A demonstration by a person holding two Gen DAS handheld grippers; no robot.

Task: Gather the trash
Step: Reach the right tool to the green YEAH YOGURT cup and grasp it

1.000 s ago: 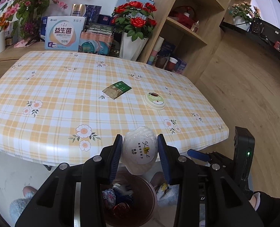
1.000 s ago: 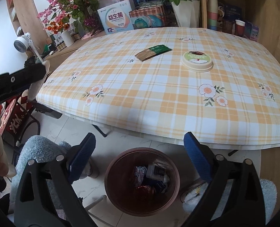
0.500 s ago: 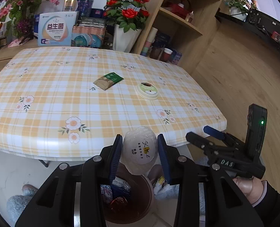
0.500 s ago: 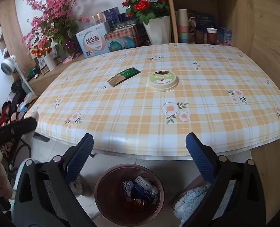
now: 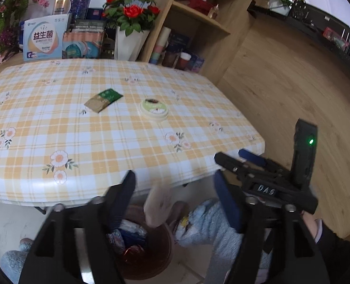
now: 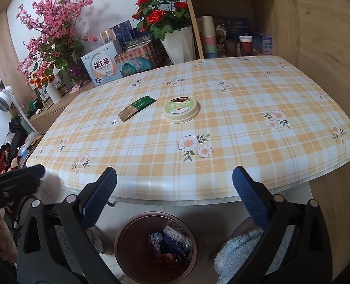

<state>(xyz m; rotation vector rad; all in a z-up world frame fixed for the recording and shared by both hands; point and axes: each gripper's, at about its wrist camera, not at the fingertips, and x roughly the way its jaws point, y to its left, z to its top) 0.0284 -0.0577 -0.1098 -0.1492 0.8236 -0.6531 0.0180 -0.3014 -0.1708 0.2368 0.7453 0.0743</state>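
Observation:
My left gripper (image 5: pixel 175 189) is open above the brown trash bin (image 5: pixel 160 255). A white cup (image 5: pixel 157 207), blurred, is loose between its fingers and falling toward the bin. My right gripper (image 6: pixel 175 187) is open and empty, above the same bin (image 6: pixel 127 253), which holds several wrappers. On the plaid table (image 6: pixel 234 123) lie a green and brown packet (image 6: pixel 137 107) and a round yogurt lid (image 6: pixel 181 109); both also show in the left wrist view, the packet (image 5: pixel 103 99) and the lid (image 5: pixel 154 108).
Flower vases (image 6: pixel 178 41), boxes (image 6: pixel 102 67) and a wooden shelf (image 6: pixel 231 16) with cups stand behind the table. The person's blue slippers (image 6: pixel 238 248) are beside the bin. A small white fan (image 6: pixel 2 99) stands at the left.
My left gripper has opened and let go of the white cup, which is dropping toward the bin. My right gripper has moved up and nearer to the table edge.

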